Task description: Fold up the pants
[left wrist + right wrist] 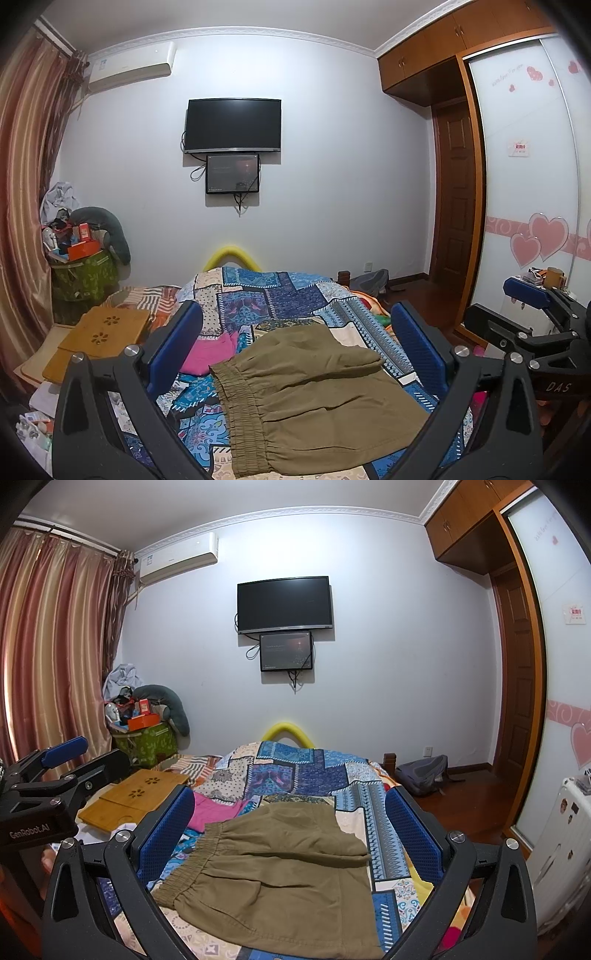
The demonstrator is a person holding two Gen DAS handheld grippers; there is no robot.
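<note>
The olive pants (314, 402) lie folded on the patchwork bedspread (280, 295) at lower centre of the frame (elastic waistband toward lower left). The left gripper (295, 339) and right gripper (290, 819) hover above them, both spread wide, holding nothing.

Left gripper (295, 325): black moulded frame with triangular cut-outs, silver round-head screws at the pivots, two blue ribbed finger pads (417, 343). Right gripper (290, 806): identical build, black linkage arms, silver screws, blue textured pads (410, 830). White lettering on the housings reads "GenRobot.AI" on the left unit and "DAS" on the right unit.
</note>
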